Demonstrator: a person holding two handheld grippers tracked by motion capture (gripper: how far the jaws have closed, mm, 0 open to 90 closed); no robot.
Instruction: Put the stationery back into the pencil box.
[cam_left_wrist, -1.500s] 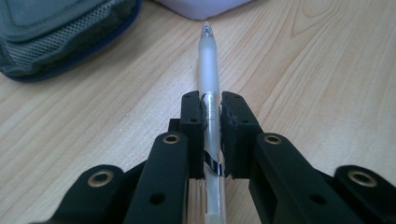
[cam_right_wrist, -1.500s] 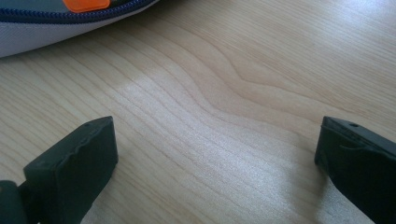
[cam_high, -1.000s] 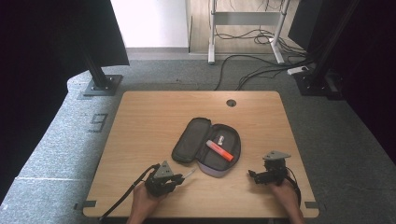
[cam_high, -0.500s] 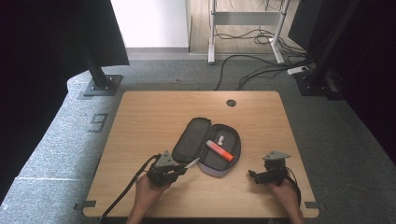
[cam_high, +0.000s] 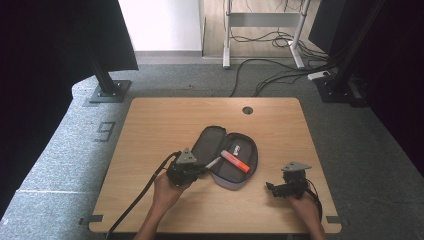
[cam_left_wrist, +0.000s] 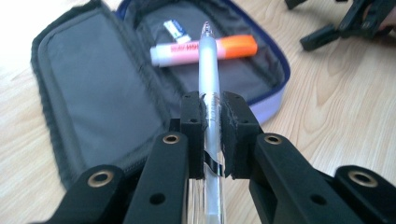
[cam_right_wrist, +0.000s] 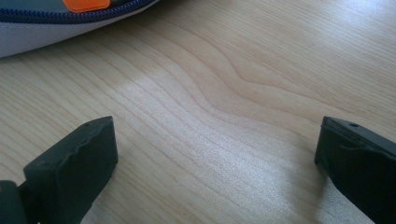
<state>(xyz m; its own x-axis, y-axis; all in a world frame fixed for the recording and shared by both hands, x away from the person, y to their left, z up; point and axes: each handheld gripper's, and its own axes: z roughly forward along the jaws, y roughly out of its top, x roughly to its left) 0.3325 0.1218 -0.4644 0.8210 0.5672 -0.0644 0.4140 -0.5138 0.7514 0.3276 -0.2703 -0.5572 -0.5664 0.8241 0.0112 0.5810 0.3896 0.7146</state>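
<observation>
An open dark pencil case (cam_high: 220, 150) (cam_left_wrist: 93, 88) lies in the middle of the wooden table (cam_high: 150, 130). Inside it rest an orange highlighter (cam_high: 235, 161) (cam_left_wrist: 205, 49) and a small white eraser (cam_left_wrist: 176, 29). My left gripper (cam_high: 199, 170) (cam_left_wrist: 214, 122) is shut on a clear pen (cam_left_wrist: 209, 70) (cam_high: 212, 163), whose tip points over the case's open half toward the highlighter. My right gripper (cam_high: 272, 189) (cam_right_wrist: 212, 154) rests low over bare wood to the right of the case, jaws wide apart with nothing between them.
A round cable hole (cam_high: 247, 110) sits near the table's far edge. The case's pale zipped edge (cam_right_wrist: 56, 25) lies just beyond my right gripper. Cables and black stand bases are on the floor behind the table.
My left gripper has risen and moved right with the pen, from the table left of the case to its open edge. The right gripper has kept still.
</observation>
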